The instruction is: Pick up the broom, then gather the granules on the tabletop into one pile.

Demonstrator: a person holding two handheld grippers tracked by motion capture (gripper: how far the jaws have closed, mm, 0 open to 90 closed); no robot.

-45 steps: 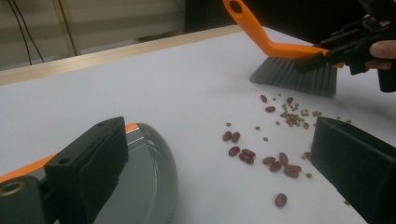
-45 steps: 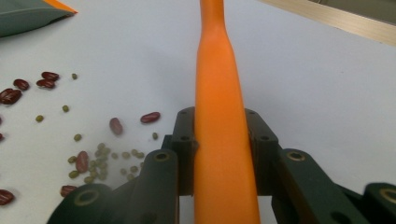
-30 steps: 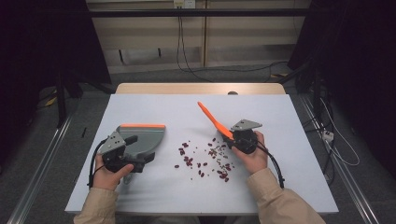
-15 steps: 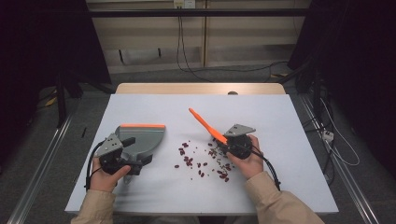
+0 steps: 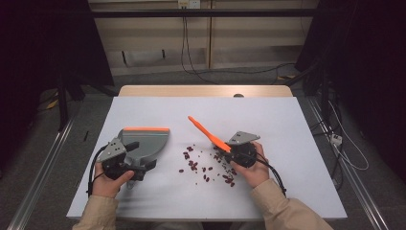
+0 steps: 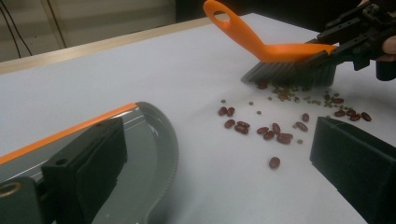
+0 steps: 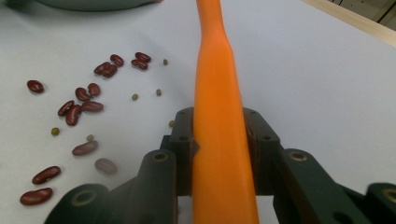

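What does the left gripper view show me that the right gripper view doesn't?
Left gripper view: the brush's dark bristles resting on the table at the edge of the spill, the hole at the end of the brush handle, and the grey dustpan with its orange lip in front of the left hand-held gripper's jaws.

Right gripper view: the right hand-held gripper clamped on both sides of the orange brush handle.

Both: the red beans and small green ones scattered on the white table.
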